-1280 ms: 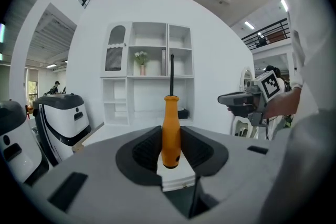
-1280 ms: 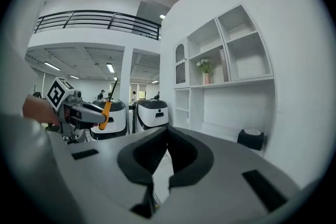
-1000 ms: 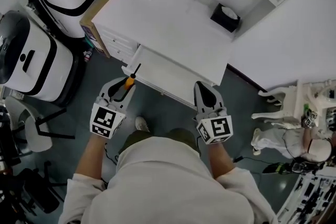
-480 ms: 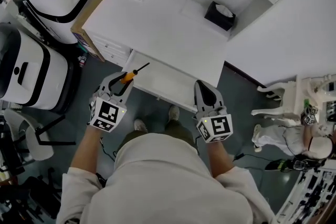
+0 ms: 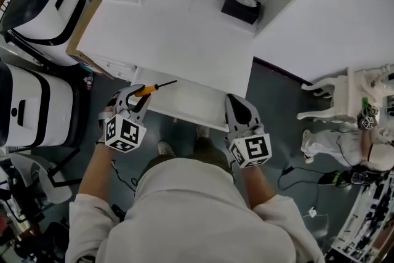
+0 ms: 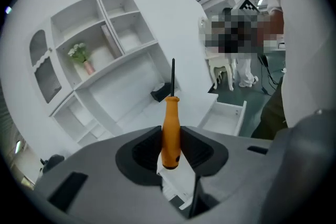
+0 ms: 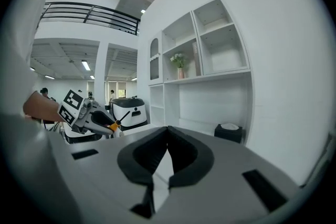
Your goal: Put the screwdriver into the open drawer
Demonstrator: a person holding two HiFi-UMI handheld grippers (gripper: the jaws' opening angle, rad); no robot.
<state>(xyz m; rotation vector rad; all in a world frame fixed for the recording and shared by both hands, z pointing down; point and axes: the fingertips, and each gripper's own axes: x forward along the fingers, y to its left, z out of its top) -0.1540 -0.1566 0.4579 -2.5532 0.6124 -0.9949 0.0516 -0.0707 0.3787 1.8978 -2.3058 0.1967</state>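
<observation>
Head view shows the left claw [image 5: 136,97] clenched on the screwdriver [image 5: 149,89] by its orange handle. The dark shaft reaches over the left end of the open drawer [image 5: 196,109], which sticks out from the white surface [image 5: 178,40]. The right claw [image 5: 237,109] hovers at the drawer's right front corner, pinched together on nothing.
</observation>
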